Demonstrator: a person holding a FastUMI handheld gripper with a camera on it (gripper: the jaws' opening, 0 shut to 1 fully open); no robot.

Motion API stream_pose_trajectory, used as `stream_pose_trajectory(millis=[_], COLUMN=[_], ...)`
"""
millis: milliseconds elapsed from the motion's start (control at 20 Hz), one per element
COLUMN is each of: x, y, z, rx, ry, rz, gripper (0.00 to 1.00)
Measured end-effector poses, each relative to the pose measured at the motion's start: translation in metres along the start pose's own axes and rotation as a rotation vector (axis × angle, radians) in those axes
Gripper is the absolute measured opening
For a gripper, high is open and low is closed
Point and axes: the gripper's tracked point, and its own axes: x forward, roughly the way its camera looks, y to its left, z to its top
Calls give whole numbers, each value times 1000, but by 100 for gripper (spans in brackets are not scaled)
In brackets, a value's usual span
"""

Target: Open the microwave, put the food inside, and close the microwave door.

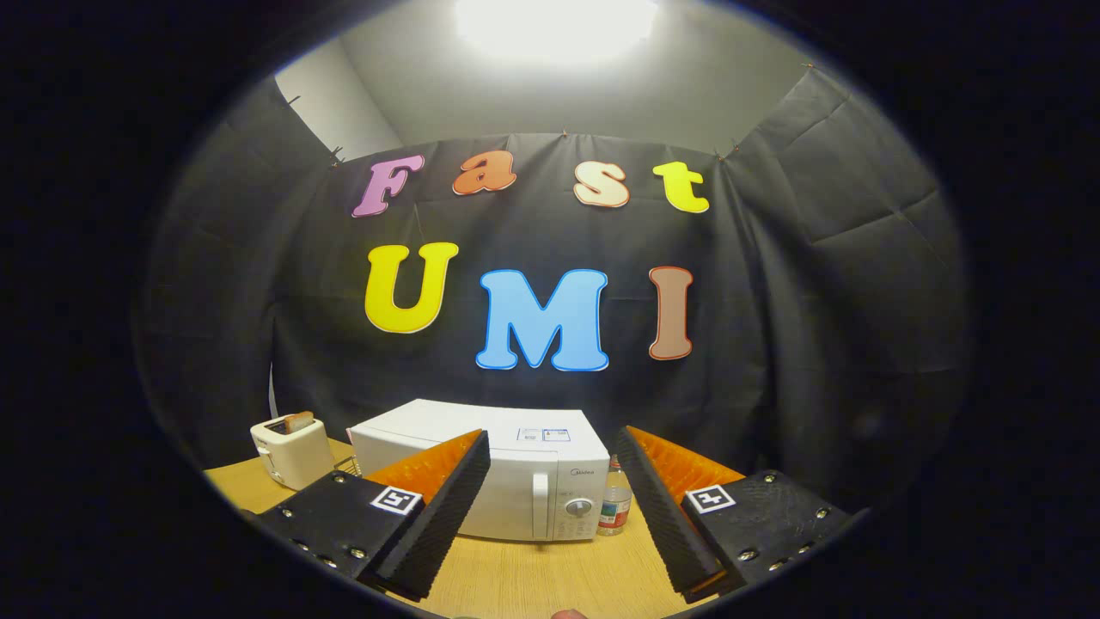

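A white microwave (516, 481) stands on the wooden table (533, 576), its door shut, with a vertical handle (540, 505) and a control panel with a knob (577, 509) at its right side. My gripper (554, 456) is open, held well back from it, and the microwave shows through the wide gap between the two fingers. Nothing is between the fingers. The left finger (447, 507) covers part of the microwave's door. No food item is visible that I can tell apart.
A white toaster (290, 449) with a slice of bread sticking out stands left of the microwave. A small plastic bottle (614, 505) stands just right of it. Black cloth walls close off the back and both sides.
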Motion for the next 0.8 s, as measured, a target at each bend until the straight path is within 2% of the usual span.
stream_pose_trajectory(millis=[350, 800], x=[31, 99], y=[2, -1], z=[-15, -80], rx=[16, 52], ry=[-7, 80], rz=[25, 81], gripper=[96, 96])
